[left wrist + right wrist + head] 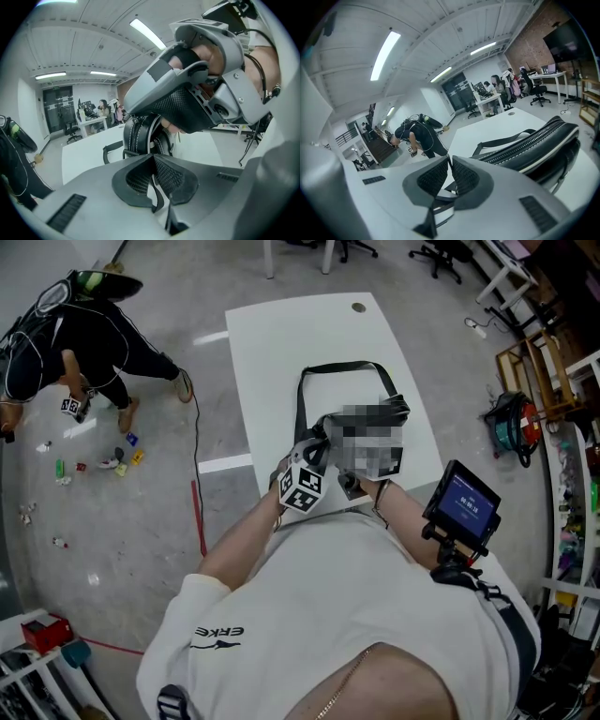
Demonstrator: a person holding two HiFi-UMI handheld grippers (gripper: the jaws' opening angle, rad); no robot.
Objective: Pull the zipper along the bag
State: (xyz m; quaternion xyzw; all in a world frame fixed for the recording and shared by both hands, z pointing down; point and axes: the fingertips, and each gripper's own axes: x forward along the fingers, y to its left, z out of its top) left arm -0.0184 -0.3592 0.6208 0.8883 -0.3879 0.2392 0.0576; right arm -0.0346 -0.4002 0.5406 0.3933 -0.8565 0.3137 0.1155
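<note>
A black bag (397,409) with a long strap (337,367) lies on the white table (281,343). Both grippers meet at its near end, partly under a blurred patch. My left gripper (317,439) (152,161) is shut on a thin black strip of the bag, whose upright end (140,136) and zipper rows stand just beyond. The grey housing of my right gripper (187,93) hangs right above it. My right gripper (451,161) is shut on a thin dark zipper pull, and the zipper line (525,143) runs off to the right along the bag (543,159).
A person in black (75,343) crouches on the floor at the left among small scattered items (94,460). A screen device (464,502) sits at my right side. Shelves and a green-and-red machine (511,423) stand to the right. The table has a cable hole (358,307).
</note>
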